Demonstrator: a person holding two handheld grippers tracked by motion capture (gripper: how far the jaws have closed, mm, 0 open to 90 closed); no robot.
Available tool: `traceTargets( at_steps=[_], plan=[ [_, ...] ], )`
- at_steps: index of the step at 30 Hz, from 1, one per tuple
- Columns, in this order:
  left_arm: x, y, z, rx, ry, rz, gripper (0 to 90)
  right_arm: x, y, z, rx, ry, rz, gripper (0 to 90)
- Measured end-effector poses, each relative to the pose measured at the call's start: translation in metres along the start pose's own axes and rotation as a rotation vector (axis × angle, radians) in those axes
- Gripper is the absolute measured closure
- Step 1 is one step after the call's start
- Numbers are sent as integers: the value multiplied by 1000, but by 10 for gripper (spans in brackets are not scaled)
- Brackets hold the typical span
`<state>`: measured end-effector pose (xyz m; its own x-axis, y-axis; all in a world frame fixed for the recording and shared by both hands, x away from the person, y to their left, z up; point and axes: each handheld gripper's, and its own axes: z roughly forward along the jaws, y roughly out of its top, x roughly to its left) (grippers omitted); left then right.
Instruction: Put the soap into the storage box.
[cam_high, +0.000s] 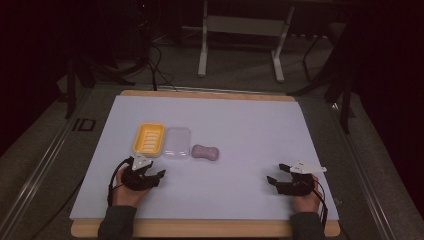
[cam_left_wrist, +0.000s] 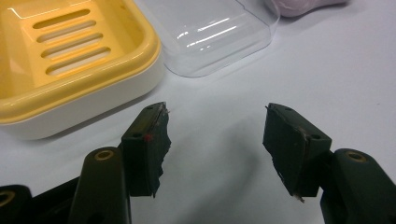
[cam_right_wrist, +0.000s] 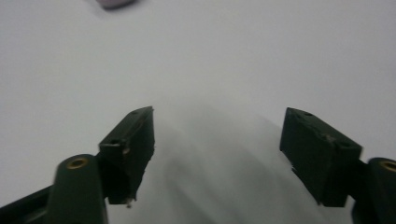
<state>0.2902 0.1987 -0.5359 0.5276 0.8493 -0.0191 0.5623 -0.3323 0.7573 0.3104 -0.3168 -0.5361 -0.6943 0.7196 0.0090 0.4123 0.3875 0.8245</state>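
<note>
A yellow soap dish (cam_high: 149, 138) with a slotted floor lies left of centre on the white sheet. Beside it on the right is a clear plastic lid (cam_high: 177, 142), then a pale purple soap bar (cam_high: 205, 152). My left gripper (cam_high: 153, 173) rests just in front of the dish, open, with nothing between its jaws. In the left gripper view the soap dish (cam_left_wrist: 70, 56) and the clear lid (cam_left_wrist: 210, 32) lie just beyond the left gripper (cam_left_wrist: 215, 135). My right gripper (cam_high: 277, 175) sits at the front right, open and empty; in its own view the right gripper (cam_right_wrist: 217, 154) looks over bare sheet toward the soap bar (cam_right_wrist: 114, 3).
The white sheet (cam_high: 240, 125) covers a wooden board (cam_high: 200, 229) whose edge shows at front and back. A white frame stand (cam_high: 240, 35) and cables (cam_high: 155, 60) are on the floor beyond the table. Dark surroundings flank both sides.
</note>
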Motion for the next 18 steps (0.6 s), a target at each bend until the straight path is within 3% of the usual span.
traceTargets(
  at_steps=[10,18],
  plan=[
    [6,-1,-2,-11,-33,-24,404,1,0,0,4,5,-15,250],
    [5,4,-2,-12,-65,-6,437,3,0,1,8,1,-26,229]
  ],
)
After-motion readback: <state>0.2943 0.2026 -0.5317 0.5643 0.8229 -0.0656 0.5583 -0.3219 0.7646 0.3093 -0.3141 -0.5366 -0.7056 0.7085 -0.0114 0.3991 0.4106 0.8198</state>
